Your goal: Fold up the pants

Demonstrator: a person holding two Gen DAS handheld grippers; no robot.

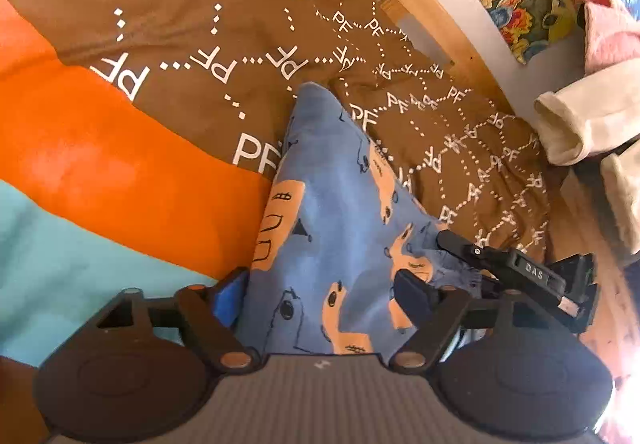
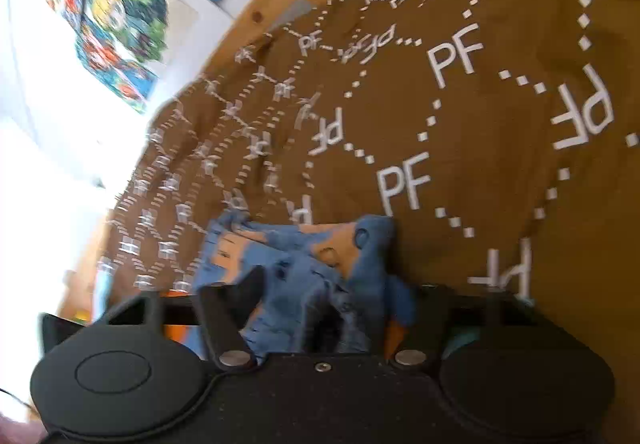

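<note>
On the brown bedspread (image 1: 192,44), both left tongs (image 1: 320,296) and right tongs (image 2: 320,308) straddle the blue pants (image 1: 332,204), grip uncertain.

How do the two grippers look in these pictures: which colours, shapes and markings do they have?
The left gripper has black fingers with copper-coloured pivots, round black discs and a ribbed grey body. The right gripper is all black, with silver pivots and round discs; seen from the left, its finger carries the letters DAS.
</note>
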